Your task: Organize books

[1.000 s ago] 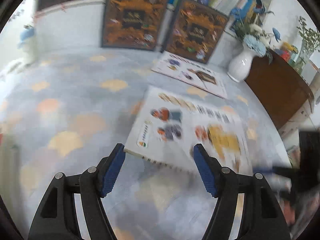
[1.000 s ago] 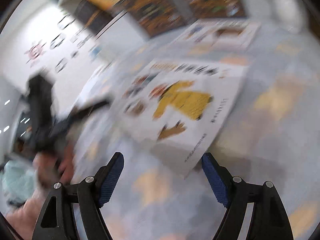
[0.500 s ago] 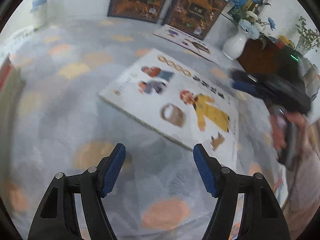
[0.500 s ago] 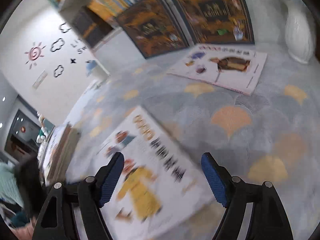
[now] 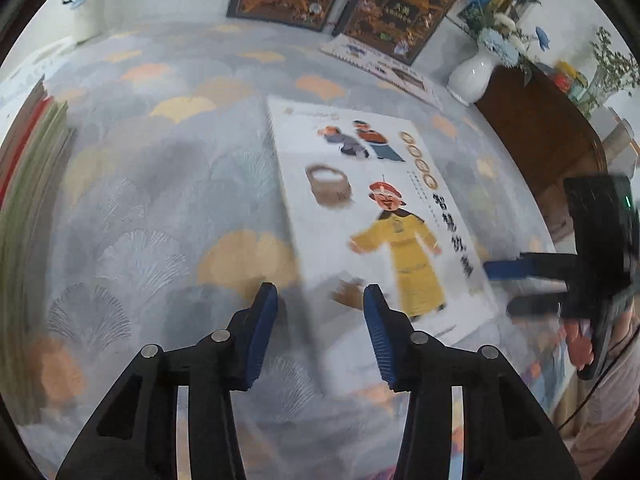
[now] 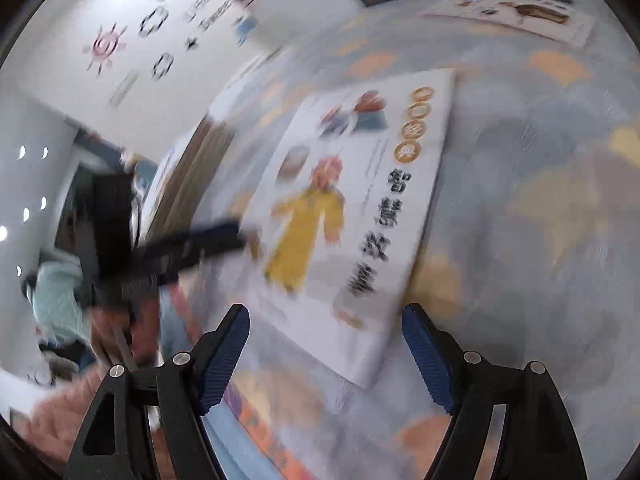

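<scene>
Carpet (image 5: 140, 208) bears picture book (image 5: 380, 216); left tool (image 5: 316, 300) narrowing, right tool (image 6: 326, 350) spread.

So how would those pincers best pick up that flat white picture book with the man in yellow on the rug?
By its near edge, coming in low from the near side. The book lies flat on the rug, so only a thin edge fits between the fingers. The left gripper, its jaws just narrowed, already has the near left corner between them; the right gripper stands open at the other corner.
</scene>
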